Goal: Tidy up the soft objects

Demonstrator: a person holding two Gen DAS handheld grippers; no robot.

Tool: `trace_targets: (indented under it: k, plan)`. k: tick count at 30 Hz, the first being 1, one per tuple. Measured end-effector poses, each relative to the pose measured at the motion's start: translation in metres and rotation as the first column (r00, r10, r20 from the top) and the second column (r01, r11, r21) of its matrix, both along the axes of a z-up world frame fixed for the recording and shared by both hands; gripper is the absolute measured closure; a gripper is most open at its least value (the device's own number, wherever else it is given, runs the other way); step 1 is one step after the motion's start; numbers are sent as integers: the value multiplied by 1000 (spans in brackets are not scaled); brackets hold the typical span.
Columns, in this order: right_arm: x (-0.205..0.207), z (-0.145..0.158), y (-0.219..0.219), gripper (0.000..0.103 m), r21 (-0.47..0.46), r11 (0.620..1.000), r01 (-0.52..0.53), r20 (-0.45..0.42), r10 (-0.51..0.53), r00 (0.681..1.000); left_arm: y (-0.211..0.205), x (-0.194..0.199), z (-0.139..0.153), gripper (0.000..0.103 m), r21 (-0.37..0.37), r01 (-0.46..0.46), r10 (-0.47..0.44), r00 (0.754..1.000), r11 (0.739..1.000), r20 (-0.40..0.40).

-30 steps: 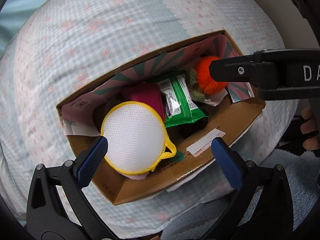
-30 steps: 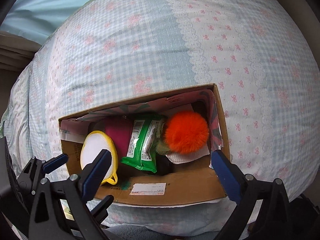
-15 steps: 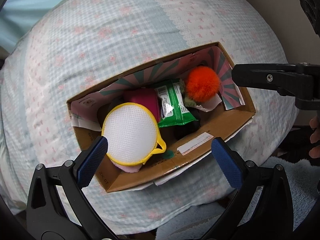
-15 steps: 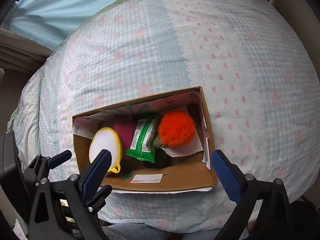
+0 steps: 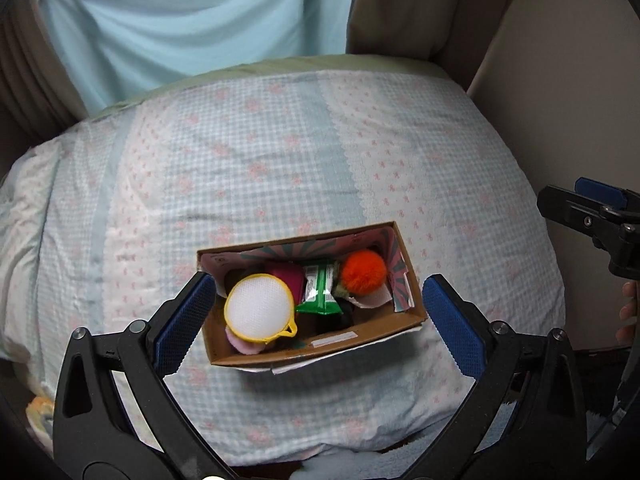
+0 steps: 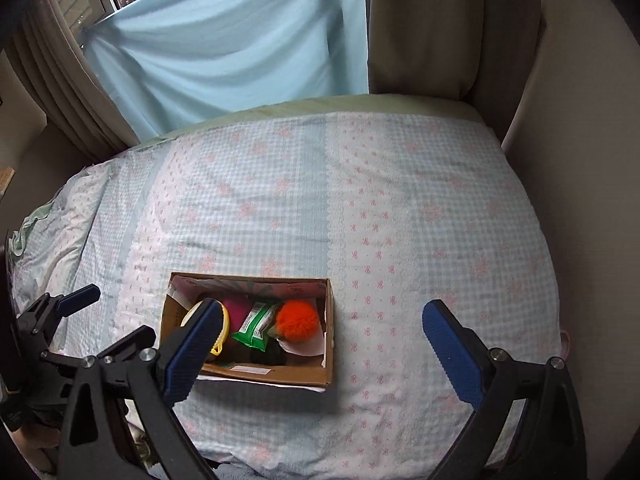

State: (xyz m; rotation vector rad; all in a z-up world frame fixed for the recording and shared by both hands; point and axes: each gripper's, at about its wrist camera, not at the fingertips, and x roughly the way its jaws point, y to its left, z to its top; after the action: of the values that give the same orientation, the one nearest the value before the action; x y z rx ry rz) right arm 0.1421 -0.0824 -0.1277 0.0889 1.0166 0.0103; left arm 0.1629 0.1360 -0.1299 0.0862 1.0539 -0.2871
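Observation:
An open cardboard box (image 5: pixel 372 332) (image 6: pixel 264 376) sits on the bed near its front edge. Inside lie a round white mesh pad with a yellow rim (image 5: pixel 258 312) (image 6: pixel 225 325), a magenta soft item (image 5: pixel 288 278) (image 6: pixel 236 308), a green packet (image 5: pixel 320 292) (image 6: pixel 256 328) and an orange fluffy ball (image 5: pixel 363 272) (image 6: pixel 298 320). My left gripper (image 5: pixel 316 328) hangs open well above the box, empty. My right gripper (image 6: pixel 320 344) is also open and empty, high over the box's right side. The box floor is mostly hidden.
The bed carries a pale blue checked cover with pink bows (image 6: pixel 400 220). A light blue sheet (image 6: pixel 224 48) and beige curtains (image 6: pixel 420 24) hang behind it. A wall (image 5: pixel 580 60) stands at the right. A hand (image 5: pixel 628 312) shows at the right edge.
Both grippers have pulled up and back from the box, which now looks much smaller. More of the bed and the curtains has come into view. Both stay open.

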Motion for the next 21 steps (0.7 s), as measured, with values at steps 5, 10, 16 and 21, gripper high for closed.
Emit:
trace_targets:
  k: [5,10,16,21]
  plan:
    - [-37,61,-11,4,-76,997,-10,172,23,985,-8,-31,73,0,-51,-66,74,977,997,201]
    - [-67,99,-25,4,-104,994,19,277,11,961,-24,-66,116,0,-80,-87,109,933,993,342]
    - [-93,113,-38,4,-112,990,83,327,-42,944,-40,-95,136,0,-93,-78,110,898,993,425]
    - [-108,108,-48,4,-104,989,104,326,-65,943,-45,-110,141,0,-104,-68,108,889,992,446]
